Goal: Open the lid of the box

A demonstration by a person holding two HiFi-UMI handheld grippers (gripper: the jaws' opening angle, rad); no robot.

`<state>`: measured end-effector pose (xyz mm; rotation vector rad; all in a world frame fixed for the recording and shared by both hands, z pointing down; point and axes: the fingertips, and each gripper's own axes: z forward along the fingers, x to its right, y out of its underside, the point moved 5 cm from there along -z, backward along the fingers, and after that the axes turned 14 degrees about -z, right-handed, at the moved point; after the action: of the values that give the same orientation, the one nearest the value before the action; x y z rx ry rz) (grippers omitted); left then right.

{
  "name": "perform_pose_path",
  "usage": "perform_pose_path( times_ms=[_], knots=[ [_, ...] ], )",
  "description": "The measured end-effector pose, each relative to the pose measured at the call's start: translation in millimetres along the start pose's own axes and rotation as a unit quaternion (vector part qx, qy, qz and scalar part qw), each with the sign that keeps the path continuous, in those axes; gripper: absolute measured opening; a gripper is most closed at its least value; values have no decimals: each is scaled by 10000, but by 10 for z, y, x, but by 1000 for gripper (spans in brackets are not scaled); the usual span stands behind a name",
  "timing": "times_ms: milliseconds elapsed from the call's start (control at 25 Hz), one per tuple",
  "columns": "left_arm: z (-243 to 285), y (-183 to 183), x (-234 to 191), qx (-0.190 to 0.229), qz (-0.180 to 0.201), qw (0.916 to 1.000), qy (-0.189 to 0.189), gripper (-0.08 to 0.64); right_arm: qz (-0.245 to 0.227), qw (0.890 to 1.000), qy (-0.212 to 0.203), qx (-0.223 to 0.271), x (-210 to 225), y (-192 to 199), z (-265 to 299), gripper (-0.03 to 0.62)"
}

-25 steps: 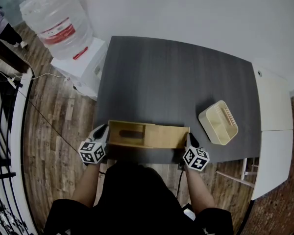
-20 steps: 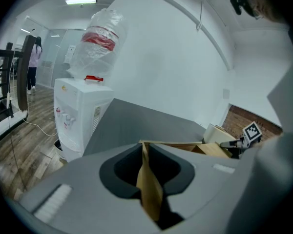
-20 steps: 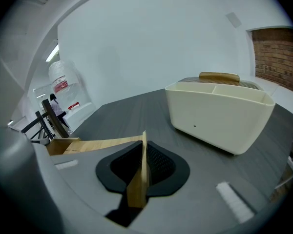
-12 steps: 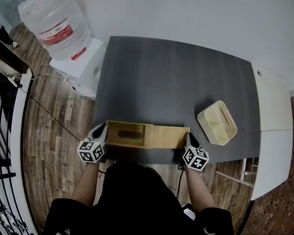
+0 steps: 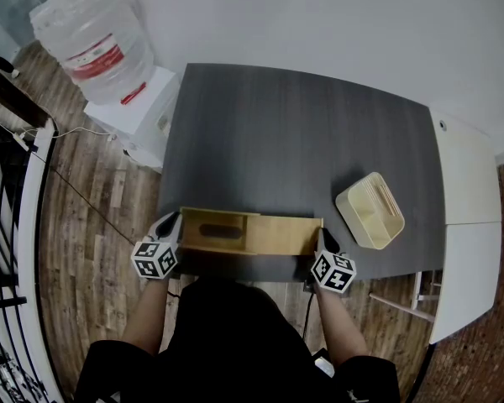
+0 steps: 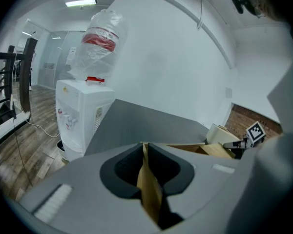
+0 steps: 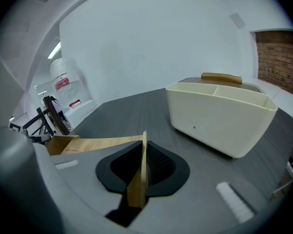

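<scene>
Two hand-held grippers on one box.

Head view: the wooden box lies along the near edge of the dark bench, spanning the gap between the left hand-held gripper and the right hand-held gripper, one at each end. A dark slot shows in the top toward the left hand-held gripper's end. The lid is not visibly raised, and I can't tell the lid seam from here. A cream bin sits ahead-right of the right hand-held gripper, near but apart.

Left gripper view: jaws narrow, pinched onto a thin wood panel of the box's end. The rest of the box runs off to its right. A water dispenser stands ahead-left, off the bench.

Right gripper view: jaws narrow, clamped on a thin upright wood edge. The box's top stretches away to its left, with the cream bin close ahead-right.

Risks, as I judge them:
- Both grips are on thin edges, so the wood could slip out of the pads on a pull.
- The box sits at the near edge, so a tug toward the body could drag it off the bench.
- An uneven lift from the two ends could jam the lid or tip the whole box.
- A rightward swing could knock the bin.
</scene>
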<state>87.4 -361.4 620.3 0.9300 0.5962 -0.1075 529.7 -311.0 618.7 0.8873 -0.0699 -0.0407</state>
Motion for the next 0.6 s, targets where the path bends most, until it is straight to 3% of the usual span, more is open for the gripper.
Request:
perform_pose_path(
  times_ms=[160,360,400,480,600],
  knots=[
    [0,-2,4,18,-11,10000,-16,34,118,9999,119,-12,148,25,-23,32],
    [1,-7,1,51,-1,10000,-29,32,238,9997,-19,103,168,29,-24,35],
    [3,-6,4,53,13,10000,-29,34,247,9996,-57,159,158,16,-22,48],
    [10,-8,6,64,45,10000,-22,34,208,9994,-129,253,136,-23,-13,155],
    [30,-21,4,102,69,9999,-8,34,11,9993,-63,369,128,-81,-22,164]
  ],
)
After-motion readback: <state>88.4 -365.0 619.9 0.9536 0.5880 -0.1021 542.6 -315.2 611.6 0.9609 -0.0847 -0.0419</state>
